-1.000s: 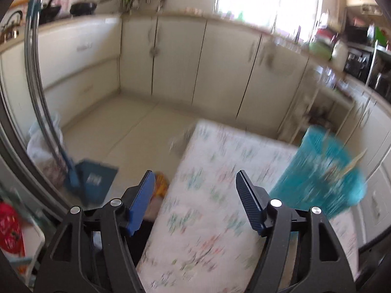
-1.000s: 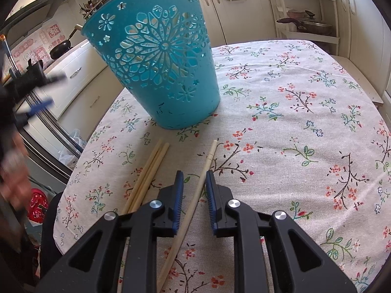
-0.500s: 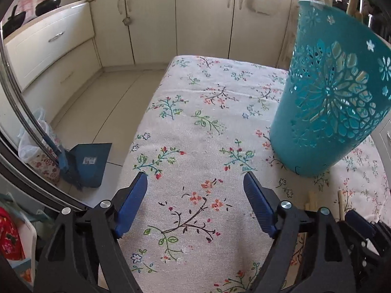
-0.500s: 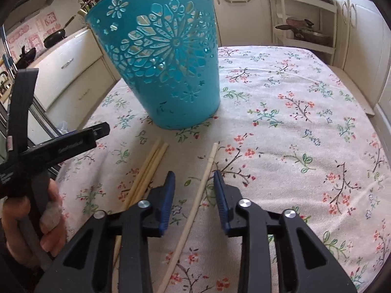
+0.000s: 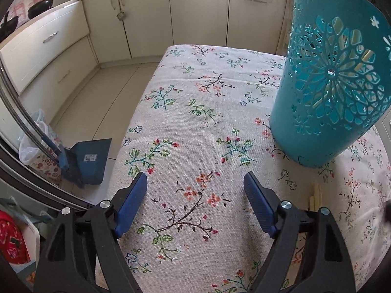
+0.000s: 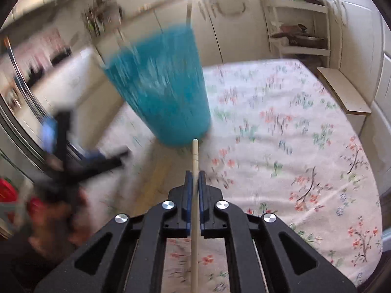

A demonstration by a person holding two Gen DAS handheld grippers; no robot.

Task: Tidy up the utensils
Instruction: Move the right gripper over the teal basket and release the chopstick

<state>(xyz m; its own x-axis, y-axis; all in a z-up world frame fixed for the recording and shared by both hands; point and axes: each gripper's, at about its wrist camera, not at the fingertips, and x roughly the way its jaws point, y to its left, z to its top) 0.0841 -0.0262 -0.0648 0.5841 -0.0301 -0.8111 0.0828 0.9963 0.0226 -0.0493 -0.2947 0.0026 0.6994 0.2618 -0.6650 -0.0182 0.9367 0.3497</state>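
A teal perforated bin (image 5: 330, 92) stands on the floral tablecloth (image 5: 195, 127); it appears blurred in the right wrist view (image 6: 163, 90). My right gripper (image 6: 195, 178) is shut on a wooden chopstick (image 6: 195, 156) that points toward the bin's base. My left gripper (image 5: 195, 183) is open and empty, low over the cloth left of the bin. A few more chopsticks (image 5: 315, 196) lie on the cloth beside its right finger. The left gripper shows blurred in the right wrist view (image 6: 73, 156).
The table's left edge (image 5: 136, 112) drops to a tiled floor with a blue dustpan (image 5: 85, 161) and a bag. Cream cabinets (image 5: 195, 12) stand behind. A low shelf (image 6: 342, 90) stands right of the table.
My right gripper has shut on the single chopstick and lifted it off the cloth, moving fast. My left gripper has come slightly nearer to the cloth and stays open.
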